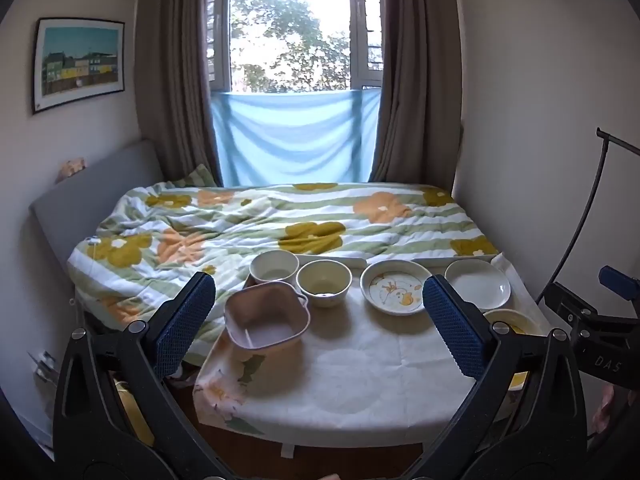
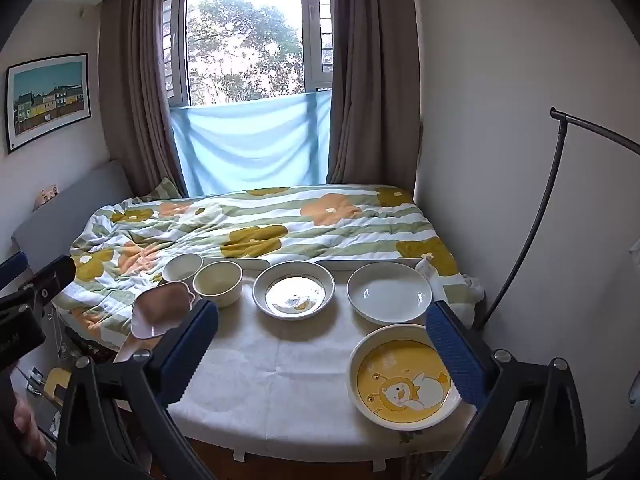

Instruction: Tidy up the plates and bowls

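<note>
On the cloth-covered table [image 1: 352,368] stand a pink square bowl [image 1: 266,322], a white bowl [image 1: 274,266], a cream bowl [image 1: 325,282], a patterned deep plate [image 1: 394,287], a plain white plate [image 1: 478,283] and a yellow cartoon plate [image 2: 404,376]. My left gripper [image 1: 320,324] is open and empty, held above the table's near side, its left finger beside the pink bowl. My right gripper [image 2: 324,348] is open and empty, its right finger over the yellow plate's edge. In the right wrist view I see the same pink bowl [image 2: 160,312], cream bowl [image 2: 218,282], patterned plate [image 2: 294,290] and white plate [image 2: 390,292].
A bed with a flowered quilt [image 1: 280,224] lies right behind the table, under a curtained window [image 1: 292,28]. A white tray edge [image 1: 332,259] sits at the table's back. A black stand pole [image 2: 532,224] curves along the right wall.
</note>
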